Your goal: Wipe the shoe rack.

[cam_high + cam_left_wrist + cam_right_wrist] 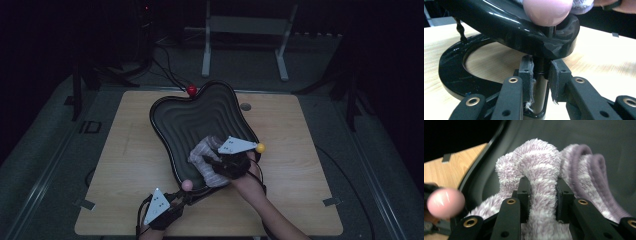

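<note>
my right gripper (541, 195) has its jaws clamped on a fold of the fuzzy lilac cloth (541, 170), which loops up over the pads and spills down on both sides; the cloth lies straight ahead of the fingers and under them, pressed into the near end of the tray (200, 117). my left gripper (541, 82) has its jaws closed on the post (541, 86), a black upright stem under the tray's near rim, just below the pink ball (546, 10). in the high view the tray's long axis runs away from me, from the pink ball (187, 185) up to the red ball (191, 90), tipped up on its stand (454, 72) over the table (310, 165). i judge the wipe must run along that axis, up the ridged bowl away from my right hand (247, 175), while the left gripper (165, 207), nearer the post, steadies the tray.
</note>
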`<act>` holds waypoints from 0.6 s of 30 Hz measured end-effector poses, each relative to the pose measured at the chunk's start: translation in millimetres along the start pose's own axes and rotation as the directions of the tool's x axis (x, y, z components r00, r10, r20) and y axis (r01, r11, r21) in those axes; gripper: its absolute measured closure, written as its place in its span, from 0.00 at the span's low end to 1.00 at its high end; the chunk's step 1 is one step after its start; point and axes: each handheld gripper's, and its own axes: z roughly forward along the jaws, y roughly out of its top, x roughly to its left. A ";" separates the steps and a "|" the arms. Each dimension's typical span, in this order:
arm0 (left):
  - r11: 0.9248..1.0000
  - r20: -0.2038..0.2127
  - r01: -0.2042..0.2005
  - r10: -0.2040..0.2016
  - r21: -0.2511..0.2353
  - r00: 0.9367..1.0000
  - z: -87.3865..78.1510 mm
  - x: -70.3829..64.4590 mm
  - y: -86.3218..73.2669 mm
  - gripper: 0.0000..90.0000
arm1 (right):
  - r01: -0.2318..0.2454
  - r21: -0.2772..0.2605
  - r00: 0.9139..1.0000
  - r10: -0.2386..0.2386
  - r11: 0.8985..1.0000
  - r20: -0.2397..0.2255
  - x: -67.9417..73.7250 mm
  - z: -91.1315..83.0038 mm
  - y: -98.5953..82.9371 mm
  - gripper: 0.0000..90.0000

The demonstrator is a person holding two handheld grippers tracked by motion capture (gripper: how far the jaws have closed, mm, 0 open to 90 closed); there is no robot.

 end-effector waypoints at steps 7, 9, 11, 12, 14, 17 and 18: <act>1.000 0.010 0.000 0.000 0.002 1.000 1.2 0.1 0.2 0.83 | 0.004 -0.082 1.000 -0.005 0.997 -0.005 -8.7 -1.2 43.7 0.79; 1.000 0.011 0.001 -0.001 0.001 1.000 1.4 -0.1 0.2 0.83 | 0.010 -0.104 1.000 -0.010 0.995 0.001 -11.9 2.6 60.6 0.79; 1.000 0.015 0.006 -0.006 -0.002 1.000 1.5 0.5 -0.2 0.83 | 0.012 -0.118 1.000 -0.012 0.993 0.001 -16.6 11.9 82.3 0.79; 1.000 0.017 0.009 -0.009 -0.003 1.000 1.6 0.8 -0.3 0.83 | 0.011 -0.121 1.000 -0.011 0.993 0.002 -17.9 15.3 89.1 0.79; 1.000 0.017 0.005 -0.005 -0.005 1.000 1.4 0.7 -0.7 0.83 | 0.009 -0.131 1.000 -0.010 0.991 -0.005 -19.8 22.1 101.1 0.79; 1.000 0.020 0.001 -0.001 -0.010 1.000 1.2 1.3 -1.3 0.83 | 0.009 -0.134 1.000 -0.009 0.991 -0.002 -21.2 34.4 115.2 0.79; 1.000 0.023 0.000 0.000 -0.010 1.000 1.3 1.7 -1.4 0.83 | 0.009 -0.128 1.000 -0.009 0.992 0.004 -21.8 41.4 120.4 0.79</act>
